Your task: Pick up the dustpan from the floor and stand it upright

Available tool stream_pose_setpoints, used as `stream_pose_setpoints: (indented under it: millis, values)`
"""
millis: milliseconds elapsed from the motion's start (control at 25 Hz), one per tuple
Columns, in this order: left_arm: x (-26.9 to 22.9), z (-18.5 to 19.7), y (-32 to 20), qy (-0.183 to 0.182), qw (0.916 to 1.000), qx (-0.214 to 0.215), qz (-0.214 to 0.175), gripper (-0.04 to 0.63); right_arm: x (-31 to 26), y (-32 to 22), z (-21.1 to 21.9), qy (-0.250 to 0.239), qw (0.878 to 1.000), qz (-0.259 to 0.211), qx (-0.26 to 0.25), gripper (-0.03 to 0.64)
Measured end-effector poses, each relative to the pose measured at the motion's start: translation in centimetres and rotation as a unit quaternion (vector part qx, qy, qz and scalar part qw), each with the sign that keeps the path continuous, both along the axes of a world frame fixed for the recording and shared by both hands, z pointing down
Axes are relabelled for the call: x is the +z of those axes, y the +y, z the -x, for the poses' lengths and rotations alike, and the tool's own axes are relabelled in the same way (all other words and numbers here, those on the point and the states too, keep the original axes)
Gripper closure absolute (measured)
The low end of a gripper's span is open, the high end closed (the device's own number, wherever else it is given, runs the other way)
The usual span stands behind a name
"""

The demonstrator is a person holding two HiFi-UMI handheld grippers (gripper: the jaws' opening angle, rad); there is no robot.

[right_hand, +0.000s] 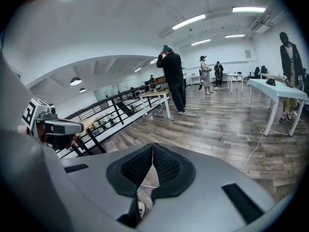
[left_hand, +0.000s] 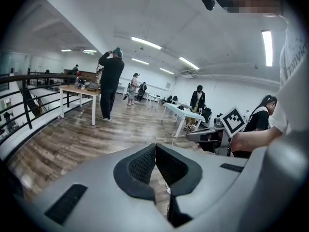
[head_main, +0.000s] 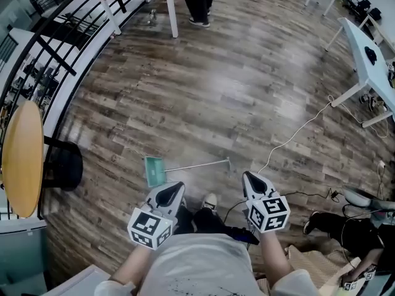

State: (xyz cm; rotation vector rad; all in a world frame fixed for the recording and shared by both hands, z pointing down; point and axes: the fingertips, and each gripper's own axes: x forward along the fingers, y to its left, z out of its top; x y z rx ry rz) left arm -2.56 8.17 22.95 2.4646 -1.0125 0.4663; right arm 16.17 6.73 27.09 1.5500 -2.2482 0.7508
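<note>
Green plastic dustpan (head_main: 155, 170) with long thin handle is laid flat on the wooden floor (head_main: 216, 91). Close by, left tongs (head_main: 175, 189) and right tongs (head_main: 250, 179) are held tilted down, closed, empty.

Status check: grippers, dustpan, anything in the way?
Shut and empty: left gripper, right gripper. Ahead, dustpan flat on floor, untouched. Nearby: white cable to its right, apart.
</note>
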Motion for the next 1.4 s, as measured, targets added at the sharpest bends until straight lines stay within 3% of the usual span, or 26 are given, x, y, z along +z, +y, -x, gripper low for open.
stream_pose_setpoints:
  millis: [360,640,920,1400]
  values:
    - [1.8,0.9,-5.0,0.001,0.9997,0.019,0.012,0.571,2.5,-2.2,-0.2,0.016,0.999,0.024,0.022,0.59]
    - [5.2,0.4,-7.0,0.009,0.9988,0.038,0.03,0.571,7.5,-3.2,-0.4,0.029,0.998,0.056,0.026,0.59]
    - [12.1,-0.8,-9.7,0.008,0.9976,0.039,0.057,0.572,15.2,-5.7,-1.3,0.03,0.996,0.082,0.028,0.591]
    - [27.3,-2.2,-12.8,0.0,0.9952,0.049,0.084,0.571,33.1,-8.2,-4.3,0.029,0.989,0.131,0.054,0.59]
